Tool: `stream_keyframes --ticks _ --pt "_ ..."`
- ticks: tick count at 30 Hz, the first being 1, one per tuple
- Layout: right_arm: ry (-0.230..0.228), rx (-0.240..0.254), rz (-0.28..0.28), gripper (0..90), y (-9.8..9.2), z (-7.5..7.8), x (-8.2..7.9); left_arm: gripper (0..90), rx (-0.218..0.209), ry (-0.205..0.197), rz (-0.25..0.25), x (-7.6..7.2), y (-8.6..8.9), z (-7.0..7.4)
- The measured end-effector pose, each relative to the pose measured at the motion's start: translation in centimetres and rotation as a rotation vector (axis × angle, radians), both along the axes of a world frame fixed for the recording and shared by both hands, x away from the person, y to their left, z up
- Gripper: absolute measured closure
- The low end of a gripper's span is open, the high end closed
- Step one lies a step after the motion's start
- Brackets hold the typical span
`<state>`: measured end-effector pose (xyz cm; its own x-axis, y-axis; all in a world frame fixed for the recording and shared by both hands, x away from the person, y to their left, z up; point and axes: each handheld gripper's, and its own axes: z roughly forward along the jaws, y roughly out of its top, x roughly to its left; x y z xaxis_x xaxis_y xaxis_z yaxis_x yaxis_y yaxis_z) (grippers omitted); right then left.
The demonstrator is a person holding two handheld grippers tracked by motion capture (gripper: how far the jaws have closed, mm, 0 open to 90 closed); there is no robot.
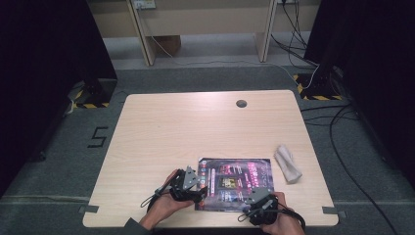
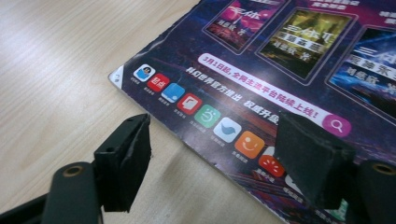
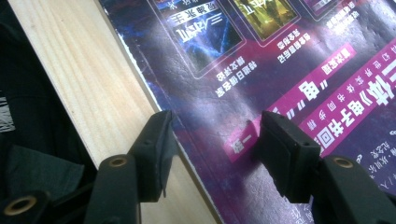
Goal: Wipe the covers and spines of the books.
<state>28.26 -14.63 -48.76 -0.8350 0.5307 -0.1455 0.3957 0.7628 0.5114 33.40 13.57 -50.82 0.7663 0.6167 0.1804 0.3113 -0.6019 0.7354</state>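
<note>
Glossy magazine (image 1: 236, 183) lies flat; left gripper (image 2: 212, 154) and right gripper (image 3: 212, 140) straddle its edges, open, holding nothing. Closing now could crease or skid it.

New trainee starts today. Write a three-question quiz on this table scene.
1. True or false: the magazine lies flat on the table.
2. What lies to the right of the magazine? A) crumpled cloth B) mug C) pen
3. Which edge of the magazine does the left gripper straddle in the high view?

Key
1. True.
2. A, the crumpled cloth.
3. Its left edge; the right gripper straddles the near edge, jaws open.
</note>
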Motion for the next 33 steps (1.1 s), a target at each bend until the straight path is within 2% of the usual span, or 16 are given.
stream_keyframes --ticks 7,8,9,11,12,14,17,20,22,23,25,27,30,31,32,33 --pt "-0.018 -0.002 -0.064 45.6 -0.5 0.0 1.1 43.4 0.020 0.007 -0.025 -1.4 -0.3 0.2" --pt "-0.023 0.003 -0.104 45.1 -0.9 -0.1 1.9 44.1 0.024 0.017 -0.034 -2.0 -0.5 0.3" --pt "-0.025 0.005 -0.113 44.5 -1.0 -0.1 2.2 45.0 0.024 0.017 -0.034 -2.0 -0.5 0.3" --pt "-0.029 0.003 -0.131 44.5 -1.0 -0.1 2.6 45.2 0.020 0.031 -0.041 -2.4 -0.5 0.4" --pt "-0.044 0.005 -0.158 44.6 -1.1 -0.2 3.5 45.2 -0.001 0.054 -0.039 -2.8 -0.5 0.3" --pt "-0.051 0.008 -0.169 44.5 -1.1 -0.2 4.4 45.2 -0.015 0.069 -0.040 -3.1 -0.6 0.3" --pt "-0.055 0.025 -0.194 44.1 -1.0 -0.3 5.9 45.1 -0.045 0.092 -0.043 -3.3 -0.8 0.2" --pt "-0.044 0.049 -0.250 43.1 -0.8 -0.5 7.4 45.0 -0.056 0.106 -0.047 -3.5 -1.2 0.2" --pt "-0.050 0.054 -0.270 43.3 -0.6 -0.5 8.4 44.5 -0.079 0.123 -0.050 -3.6 -1.7 0.1" --pt "-0.051 0.054 -0.285 43.4 -0.5 -0.6 8.8 43.2 -0.089 0.130 -0.045 -3.7 -2.4 0.0" --pt "-0.053 0.060 -0.298 43.4 -0.3 -0.6 9.5 36.4 -0.076 0.124 -0.013 -3.8 -3.0 0.0" --pt "-0.048 0.091 -0.320 43.4 -0.4 -0.6 9.8 33.3 -0.067 0.124 0.005 -3.9 -3.4 0.1" --pt "0.007 0.197 -0.355 42.1 -0.8 -0.5 9.7 29.2 -0.069 0.118 0.029 -3.9 -3.4 0.0" --pt "0.007 0.197 -0.355 42.1 -0.8 -0.5 9.7 27.3 -0.069 0.118 0.029 -3.9 -3.4 0.0" --pt "0.025 0.227 -0.362 41.5 -0.8 -0.6 9.6 26.5 -0.092 0.140 0.040 -3.6 -3.2 -0.1" --pt "0.032 0.233 -0.363 41.2 -0.7 -0.6 9.5 24.4 -0.101 0.145 0.048 -3.5 -3.1 -0.2"
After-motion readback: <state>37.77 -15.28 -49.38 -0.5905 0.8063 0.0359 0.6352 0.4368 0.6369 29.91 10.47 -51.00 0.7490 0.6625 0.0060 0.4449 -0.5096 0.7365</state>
